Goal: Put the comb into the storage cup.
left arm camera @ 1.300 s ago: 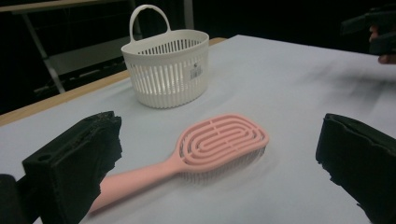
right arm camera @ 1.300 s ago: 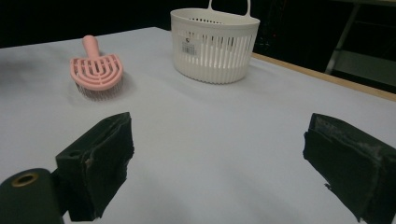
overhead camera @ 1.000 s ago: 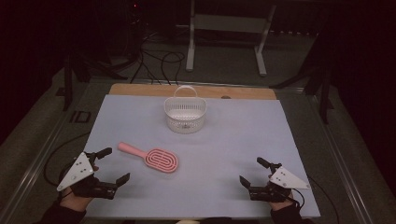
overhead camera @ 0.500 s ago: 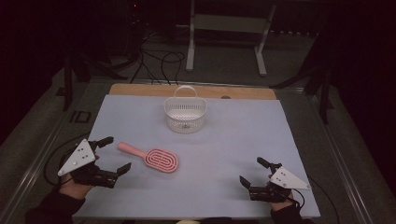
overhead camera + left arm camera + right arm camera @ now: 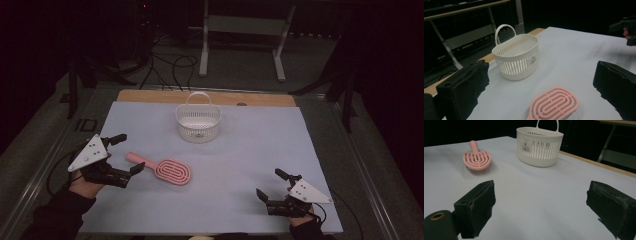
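Observation:
A pink hairbrush (image 5: 172, 171) lies flat on the pale mat, its handle pointing left. My left gripper (image 5: 131, 153) is open at the handle's end, one finger on each side of it in the high view. The left gripper view shows the brush head (image 5: 554, 103) low between the wide black jaws of the left gripper (image 5: 541, 75), and a white slatted basket (image 5: 516, 58) beyond it. The basket (image 5: 198, 122) stands upright at the far middle. My right gripper (image 5: 268, 182) rests open and holds nothing near the front right. In its view, the right gripper (image 5: 541, 192) faces the basket (image 5: 539, 145) and the brush (image 5: 477, 158).
The pale blue mat (image 5: 250, 150) covers a wooden table, whose bare edge (image 5: 150, 96) shows at the far side. A metal stand (image 5: 240, 45) and cables sit on the dark floor behind. The other hand's gripper (image 5: 626, 27) shows at the upper right of the left gripper view.
My left gripper has moved forward and to the right, from the front left corner up to the brush handle. The right gripper, brush and basket have stayed put.

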Available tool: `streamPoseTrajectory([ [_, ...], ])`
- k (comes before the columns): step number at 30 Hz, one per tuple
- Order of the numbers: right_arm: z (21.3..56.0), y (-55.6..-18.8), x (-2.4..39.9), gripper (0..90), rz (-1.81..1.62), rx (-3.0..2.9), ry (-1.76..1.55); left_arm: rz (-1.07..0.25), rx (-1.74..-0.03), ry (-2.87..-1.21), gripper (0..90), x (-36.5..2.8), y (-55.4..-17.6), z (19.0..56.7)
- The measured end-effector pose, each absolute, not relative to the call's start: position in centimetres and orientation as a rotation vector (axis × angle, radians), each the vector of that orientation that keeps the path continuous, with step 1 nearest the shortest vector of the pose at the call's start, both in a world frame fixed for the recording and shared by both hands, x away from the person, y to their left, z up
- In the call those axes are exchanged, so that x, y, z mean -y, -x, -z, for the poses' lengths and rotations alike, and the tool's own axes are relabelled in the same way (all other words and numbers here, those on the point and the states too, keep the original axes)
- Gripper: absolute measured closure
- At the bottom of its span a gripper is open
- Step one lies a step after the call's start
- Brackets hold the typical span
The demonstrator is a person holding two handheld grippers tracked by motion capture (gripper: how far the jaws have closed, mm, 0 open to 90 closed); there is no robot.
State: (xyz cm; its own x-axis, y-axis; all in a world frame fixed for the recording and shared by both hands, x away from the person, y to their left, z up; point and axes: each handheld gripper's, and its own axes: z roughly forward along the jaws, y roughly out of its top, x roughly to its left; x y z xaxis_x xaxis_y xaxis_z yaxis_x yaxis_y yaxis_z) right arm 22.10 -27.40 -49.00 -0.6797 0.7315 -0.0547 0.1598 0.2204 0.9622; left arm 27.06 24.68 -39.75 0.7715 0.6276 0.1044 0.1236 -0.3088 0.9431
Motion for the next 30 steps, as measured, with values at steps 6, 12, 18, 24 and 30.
streamPoseTrajectory([
  [6, 48.9, -22.1, 27.5, 8.1, -1.485, -1.988, -0.815, -0.557, -0.617, -1.872, 0.0, -24.3, -28.5, 39.9],
  [12, 48.9, -22.1, 27.5, 8.1, -1.485, -1.989, -0.818, -0.557, -0.646, -1.886, 0.0, -24.6, -30.1, 40.5],
  [18, 49.0, -22.1, 27.5, 8.1, -1.489, -1.988, -0.818, -0.563, -0.666, -1.912, 1.7, -24.9, -31.3, 41.3],
  [24, 49.0, -22.1, 27.5, 8.0, -1.49, -1.988, -0.821, -0.559, -0.688, -1.944, 7.5, -25.1, -32.5, 42.3],
  [30, 49.0, -22.1, 27.5, 8.1, -1.489, -1.989, -0.819, -0.568, -0.72, -1.96, 21.4, -25.7, -33.2, 43.2],
])
